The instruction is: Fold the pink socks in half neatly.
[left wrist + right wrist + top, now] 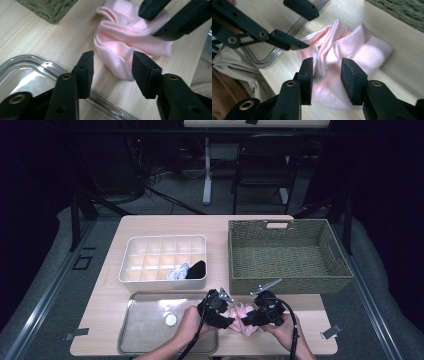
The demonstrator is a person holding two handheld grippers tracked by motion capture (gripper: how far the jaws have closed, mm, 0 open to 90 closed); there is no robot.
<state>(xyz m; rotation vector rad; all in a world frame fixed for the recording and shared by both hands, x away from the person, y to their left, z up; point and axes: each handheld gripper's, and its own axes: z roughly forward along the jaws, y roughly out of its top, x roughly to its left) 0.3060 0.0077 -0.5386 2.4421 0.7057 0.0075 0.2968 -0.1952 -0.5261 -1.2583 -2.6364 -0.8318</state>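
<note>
Nowhere can you read a label or brand. You have one pink sock (242, 312) crumpled on the table (165, 224) at lower centre of the high view, one compartment box (131, 273), one woven basket (290, 284), one clear tray (145, 296). Your left gripper (112, 66) and right gripper (327, 72) both stand parted, pads off the fabric, the sock lying between and just beyond each pair of jaws.

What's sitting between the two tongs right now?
The pink sock lies crumpled on the table between the left tongs and right tongs, seen in the high view.
</note>
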